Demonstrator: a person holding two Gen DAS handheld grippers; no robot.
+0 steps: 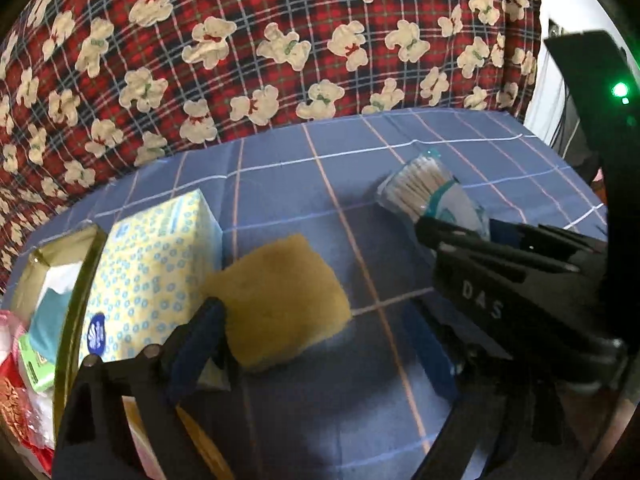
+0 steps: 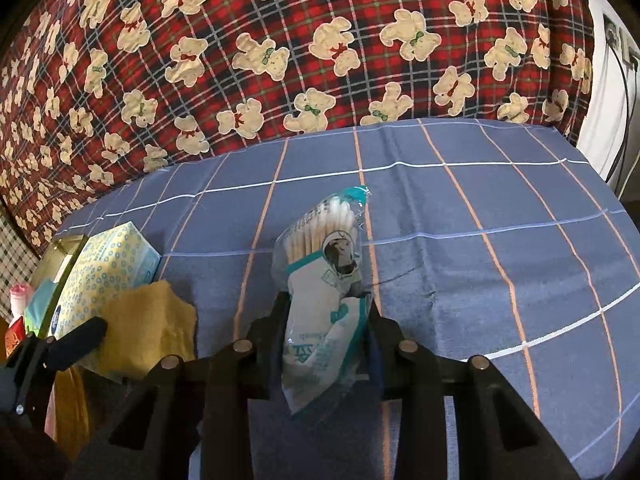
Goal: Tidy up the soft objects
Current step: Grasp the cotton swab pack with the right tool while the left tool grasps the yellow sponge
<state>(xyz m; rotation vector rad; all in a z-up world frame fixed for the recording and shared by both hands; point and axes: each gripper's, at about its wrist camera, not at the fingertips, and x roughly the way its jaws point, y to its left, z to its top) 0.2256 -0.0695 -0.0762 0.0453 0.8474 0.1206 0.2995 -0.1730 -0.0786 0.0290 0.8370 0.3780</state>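
A yellow sponge (image 1: 280,296) lies on the blue checked cloth (image 1: 360,400), against a yellow-and-blue tissue pack (image 1: 152,264). My left gripper (image 1: 316,312) is open around the sponge. Its left finger is at the sponge's near left corner and its right finger stands well apart. My right gripper (image 2: 325,300) is shut on a clear bag of cotton swabs (image 2: 320,240), which points away from me over the cloth. In the left wrist view the swab bag (image 1: 420,188) and the right gripper (image 1: 430,232) come in from the right. The sponge (image 2: 148,332) and tissue pack (image 2: 112,264) show at the lower left.
A gold-rimmed box (image 1: 76,280) holding small packets stands left of the tissue pack. A red plaid blanket with bears (image 2: 320,60) rises behind the cloth. The blue cloth (image 2: 500,280) stretches bare to the right. A wall with cables (image 2: 616,120) is at the far right.
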